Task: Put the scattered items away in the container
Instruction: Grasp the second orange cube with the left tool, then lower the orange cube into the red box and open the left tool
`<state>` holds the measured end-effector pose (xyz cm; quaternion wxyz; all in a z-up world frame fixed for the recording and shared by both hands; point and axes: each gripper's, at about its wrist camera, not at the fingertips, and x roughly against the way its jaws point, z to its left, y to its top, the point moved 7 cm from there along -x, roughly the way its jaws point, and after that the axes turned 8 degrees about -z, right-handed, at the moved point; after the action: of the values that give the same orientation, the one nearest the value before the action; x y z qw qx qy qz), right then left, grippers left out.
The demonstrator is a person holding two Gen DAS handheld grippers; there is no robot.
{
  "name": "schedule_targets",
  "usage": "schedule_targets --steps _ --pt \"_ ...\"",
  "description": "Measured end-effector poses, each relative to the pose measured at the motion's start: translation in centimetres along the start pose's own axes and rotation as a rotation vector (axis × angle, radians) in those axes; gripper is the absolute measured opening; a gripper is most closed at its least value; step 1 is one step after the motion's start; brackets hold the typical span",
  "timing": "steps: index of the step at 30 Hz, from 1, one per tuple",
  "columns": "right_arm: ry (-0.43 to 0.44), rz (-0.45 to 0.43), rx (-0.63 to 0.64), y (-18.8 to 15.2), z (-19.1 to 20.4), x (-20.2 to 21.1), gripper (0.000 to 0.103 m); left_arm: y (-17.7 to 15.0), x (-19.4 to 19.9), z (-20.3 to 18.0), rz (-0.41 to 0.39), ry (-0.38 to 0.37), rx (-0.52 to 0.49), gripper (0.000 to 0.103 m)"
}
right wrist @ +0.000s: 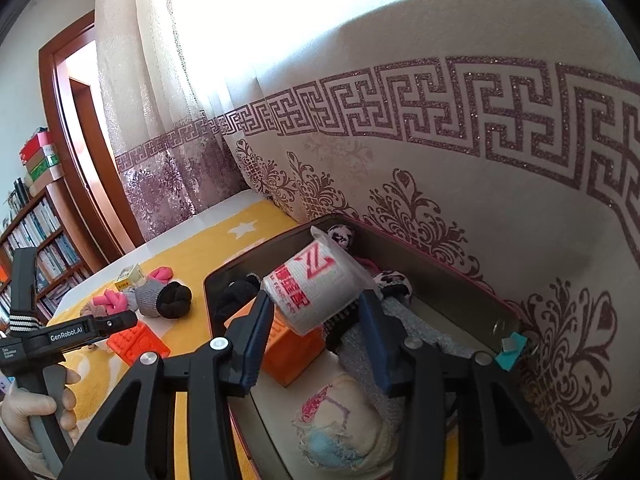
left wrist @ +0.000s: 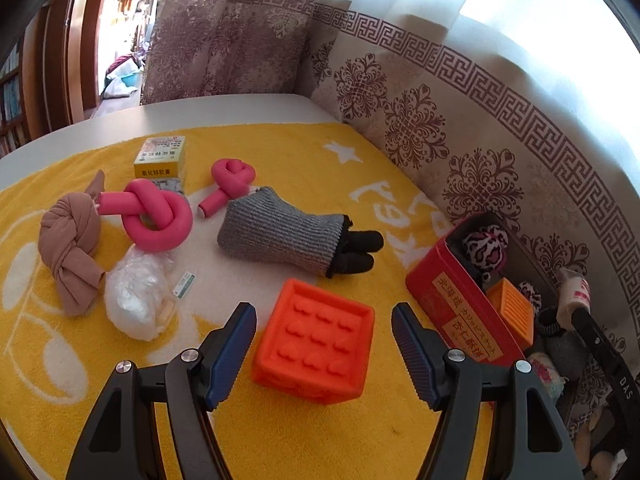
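Left gripper hangs wide open around the orange block on the yellow blanket, while the right gripper pinches a wrapped white roll above the red tin.

Left gripper jaws wide apart; right gripper jaws narrower.
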<state>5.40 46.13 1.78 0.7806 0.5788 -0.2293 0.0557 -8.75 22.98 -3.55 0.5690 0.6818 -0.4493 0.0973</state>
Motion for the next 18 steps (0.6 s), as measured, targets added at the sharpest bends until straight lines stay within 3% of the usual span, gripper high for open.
schedule_targets --steps 4,8,10,14,18 --pt "0.003 0.007 0.005 -0.1 0.2 -0.3 0.048 -0.9 -0.9 -0.8 0.002 0.056 -0.085 0.077" --pt "0.006 0.008 0.003 0.0 0.2 -0.3 0.048 -1.9 -2.7 -0.2 0.043 0.098 -0.097 0.077" --pt "0.006 0.007 -0.003 0.0 0.0 -0.3 0.048 -2.2 -3.1 0.2 0.055 0.094 -0.076 0.062" --pt "0.003 0.009 -0.019 0.1 -0.4 -0.3 0.048 -1.1 -2.4 -0.1 0.021 0.08 -0.067 0.054" --pt "0.003 0.01 -0.02 0.1 -0.5 -0.3 0.048 0.3 -1.8 -1.6 -0.011 0.043 -0.069 0.054"
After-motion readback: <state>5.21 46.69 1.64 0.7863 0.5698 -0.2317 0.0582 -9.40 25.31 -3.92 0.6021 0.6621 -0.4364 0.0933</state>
